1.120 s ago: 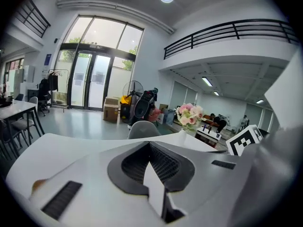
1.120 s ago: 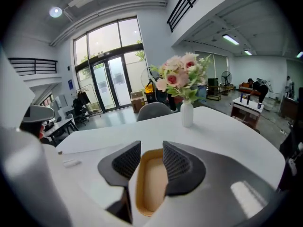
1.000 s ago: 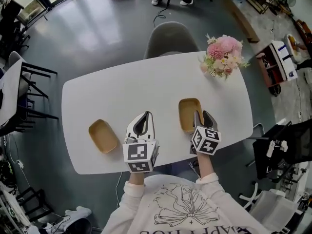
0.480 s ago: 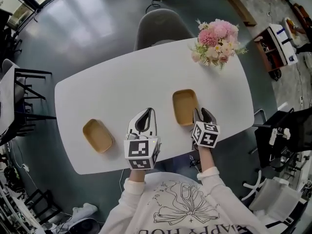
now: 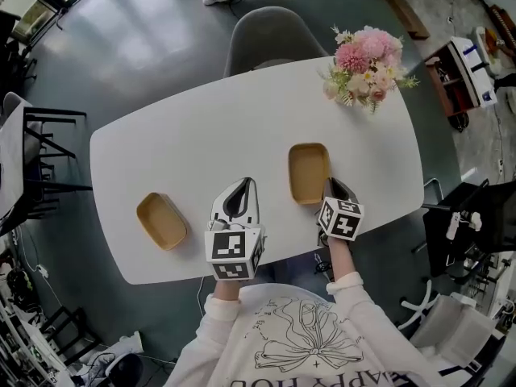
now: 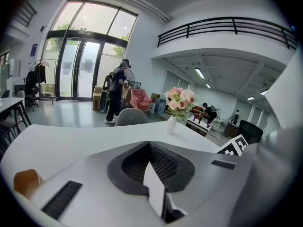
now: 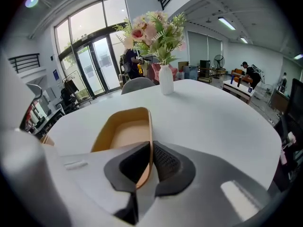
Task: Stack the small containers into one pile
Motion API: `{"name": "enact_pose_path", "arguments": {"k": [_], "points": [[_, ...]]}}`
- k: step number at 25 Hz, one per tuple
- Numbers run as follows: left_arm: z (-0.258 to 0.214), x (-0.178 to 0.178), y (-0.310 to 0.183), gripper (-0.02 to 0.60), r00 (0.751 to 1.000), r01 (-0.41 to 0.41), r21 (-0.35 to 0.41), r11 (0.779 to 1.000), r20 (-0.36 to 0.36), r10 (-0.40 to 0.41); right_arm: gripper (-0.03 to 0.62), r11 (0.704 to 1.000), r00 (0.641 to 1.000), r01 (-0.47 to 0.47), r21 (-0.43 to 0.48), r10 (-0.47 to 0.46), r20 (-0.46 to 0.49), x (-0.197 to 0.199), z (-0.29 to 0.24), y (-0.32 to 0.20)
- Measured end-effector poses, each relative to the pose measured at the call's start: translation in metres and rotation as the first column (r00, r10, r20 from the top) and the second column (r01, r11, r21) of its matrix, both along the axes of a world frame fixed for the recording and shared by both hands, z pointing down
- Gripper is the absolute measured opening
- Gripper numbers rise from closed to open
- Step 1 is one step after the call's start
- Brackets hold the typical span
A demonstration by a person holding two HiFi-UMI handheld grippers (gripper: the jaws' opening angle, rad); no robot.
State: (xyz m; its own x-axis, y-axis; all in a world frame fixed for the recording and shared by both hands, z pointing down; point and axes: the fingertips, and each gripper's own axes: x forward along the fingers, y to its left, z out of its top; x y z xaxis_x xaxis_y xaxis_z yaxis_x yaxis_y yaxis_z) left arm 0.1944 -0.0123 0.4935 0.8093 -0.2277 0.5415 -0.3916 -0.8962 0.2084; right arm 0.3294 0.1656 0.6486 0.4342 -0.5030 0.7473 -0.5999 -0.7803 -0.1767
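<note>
Two tan oval containers lie on the white table [image 5: 210, 127]. One container [image 5: 161, 220] rests at the left front, apart from both grippers, and shows at the low left edge of the left gripper view [image 6: 26, 181]. The other container [image 5: 309, 172] sits right of centre. My right gripper [image 5: 332, 190] is at its near right corner, jaws closing, with the thin side wall [image 7: 147, 126] pinched between the pads [image 7: 163, 161]. My left gripper [image 5: 239, 190] hovers between the two containers, shut and empty [image 6: 150, 164].
A white vase of pink flowers [image 5: 364, 67] stands at the table's far right corner. A grey chair [image 5: 270, 37] is pushed in at the far side. A person [image 6: 116, 91] stands well beyond the table near the glass doors.
The right gripper's jaws have gone from wide apart to closed on the right container's wall. The left gripper has stayed where it was.
</note>
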Motion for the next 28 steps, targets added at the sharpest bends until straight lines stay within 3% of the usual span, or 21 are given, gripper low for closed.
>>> {"name": "enact_pose_path", "arguments": {"k": [9,15,22,28], "points": [[-0.017,-0.023,-0.017,0.006,0.993,0.106,0.015,0.994,-0.043,-0.106,0.031,0.99,0.995,0.103,0.099,-0.102,-0.018,-0.015,-0.035,-0.044],[-0.032,-0.06,-0.044,0.006,0.971,0.231,0.04,0.972,-0.076,-0.227,0.031,0.951,0.977,0.214,0.223,-0.212,-0.036,-0.04,-0.075,-0.107],[-0.045,-0.128,-0.067,0.006,0.912,0.404,0.071,0.912,-0.1,-0.397,0.031,0.884,0.934,0.346,0.315,-0.355,-0.032,-0.092,-0.1,-0.171],[-0.055,-0.211,-0.092,0.006,0.815,0.578,0.098,0.81,-0.111,-0.568,0.031,0.794,0.861,0.474,0.381,-0.508,-0.014,-0.163,-0.114,-0.234]]}}
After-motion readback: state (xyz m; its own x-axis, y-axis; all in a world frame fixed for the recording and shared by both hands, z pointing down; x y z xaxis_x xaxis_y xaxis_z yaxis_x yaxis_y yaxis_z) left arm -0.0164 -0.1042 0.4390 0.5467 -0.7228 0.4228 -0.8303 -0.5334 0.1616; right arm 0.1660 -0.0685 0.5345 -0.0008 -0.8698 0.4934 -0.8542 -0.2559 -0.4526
